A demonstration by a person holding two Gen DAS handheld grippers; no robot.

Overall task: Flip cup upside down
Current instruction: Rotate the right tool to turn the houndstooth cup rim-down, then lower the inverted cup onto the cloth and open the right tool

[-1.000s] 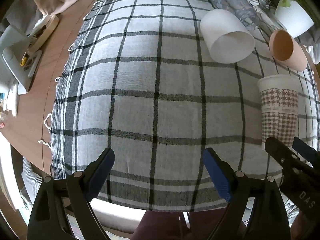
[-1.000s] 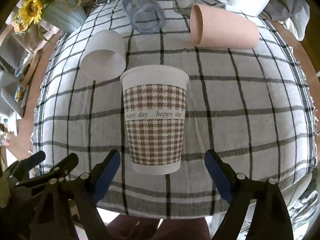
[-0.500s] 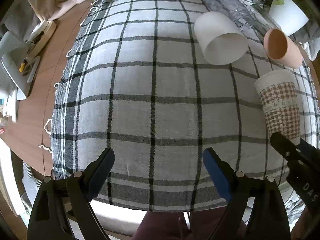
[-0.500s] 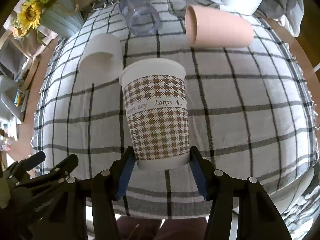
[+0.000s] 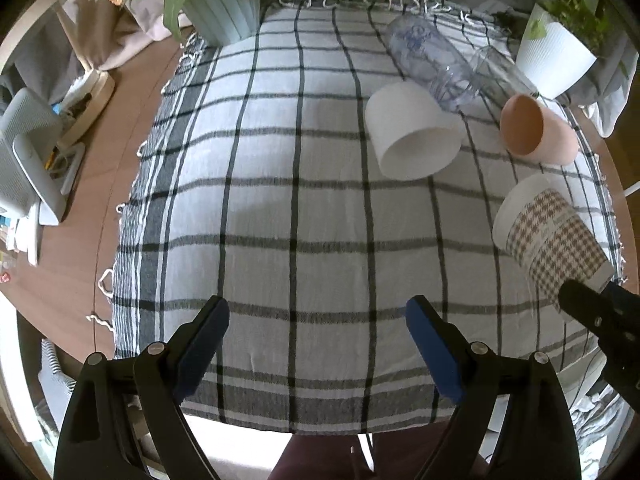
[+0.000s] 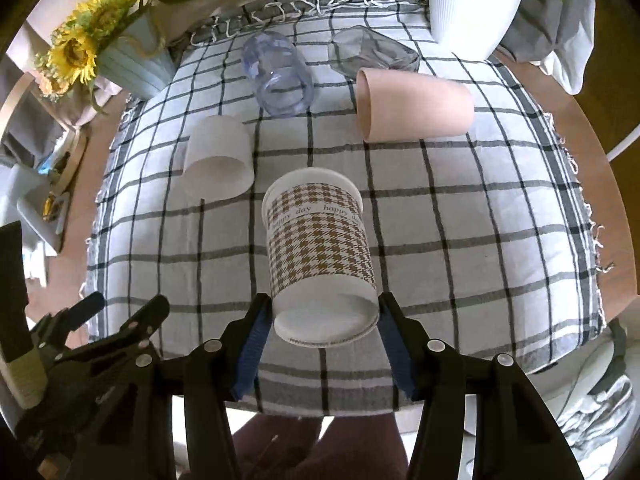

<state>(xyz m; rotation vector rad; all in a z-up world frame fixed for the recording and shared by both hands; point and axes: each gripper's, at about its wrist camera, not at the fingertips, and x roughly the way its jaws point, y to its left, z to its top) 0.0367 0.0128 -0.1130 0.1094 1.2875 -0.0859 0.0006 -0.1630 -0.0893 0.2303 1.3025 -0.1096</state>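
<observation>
A paper cup with a brown houndstooth pattern (image 6: 320, 256) is held off the checked cloth (image 6: 460, 240) by my right gripper (image 6: 324, 312), which is shut on its base. The cup is tilted, mouth pointing away and its underside facing the camera. It also shows in the left wrist view (image 5: 556, 236) at the right, tilted with its mouth to the upper left, the right gripper's fingers (image 5: 592, 312) below it. My left gripper (image 5: 316, 316) is open and empty over the near middle of the cloth.
A white cup (image 6: 218, 160), a pink cup (image 6: 416, 106), a clear bluish cup (image 6: 280, 76) and a clear glass (image 6: 372, 52) lie on their sides farther back. A sunflower vase (image 6: 128, 64) stands back left, a white plant pot (image 6: 468, 4) back right.
My right gripper closed on the houndstooth cup's base, lifted it off the cloth and tipped it forward. The left gripper stayed open and drew back a little.
</observation>
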